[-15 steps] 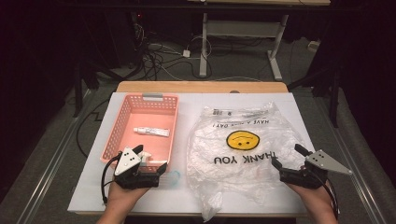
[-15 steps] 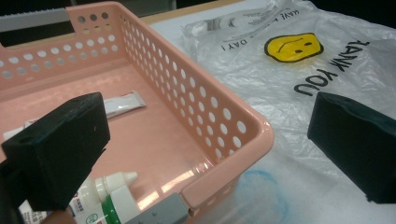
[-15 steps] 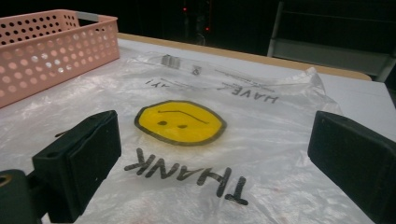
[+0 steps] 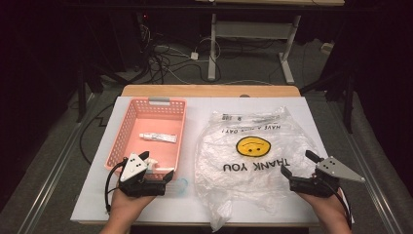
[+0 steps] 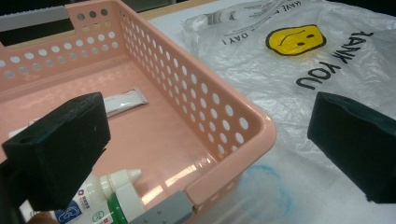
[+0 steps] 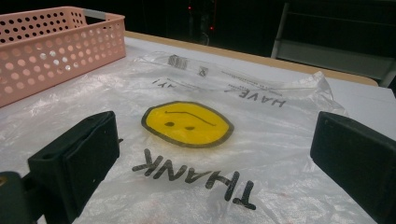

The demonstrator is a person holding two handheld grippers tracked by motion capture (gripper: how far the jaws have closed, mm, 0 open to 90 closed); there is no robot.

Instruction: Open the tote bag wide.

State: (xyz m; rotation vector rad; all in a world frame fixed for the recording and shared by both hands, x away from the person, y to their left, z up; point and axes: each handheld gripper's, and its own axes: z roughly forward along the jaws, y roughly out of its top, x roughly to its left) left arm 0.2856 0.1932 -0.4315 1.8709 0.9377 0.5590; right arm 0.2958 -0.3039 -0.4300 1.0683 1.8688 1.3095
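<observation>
A pink perforated basket point(image 4: 127, 127) stands on the left of the white table. It holds a white tube point(image 4: 158, 138) and, at its near corner, small white bottles point(image 5: 116, 184). A clear plastic bag point(image 4: 253, 165) with a yellow smiley and "THANK YOU" lies flat to its right. My left gripper point(image 4: 158, 168) hovers open over the basket's near right corner point(image 5: 233, 135), one jaw above the bottles and the other above the bag point(image 5: 299, 60). My right gripper point(image 4: 298, 164) stands open just over the bag's near right part point(image 6: 196, 140), with nothing between its jaws.
A faint blue ring point(image 4: 180, 185) is marked on the table by the basket's near corner. The basket point(image 6: 51, 42) is at the far left in the right gripper view. Past the table's wooden far edge point(image 4: 209, 90) are a dark floor, cables and desk legs.
</observation>
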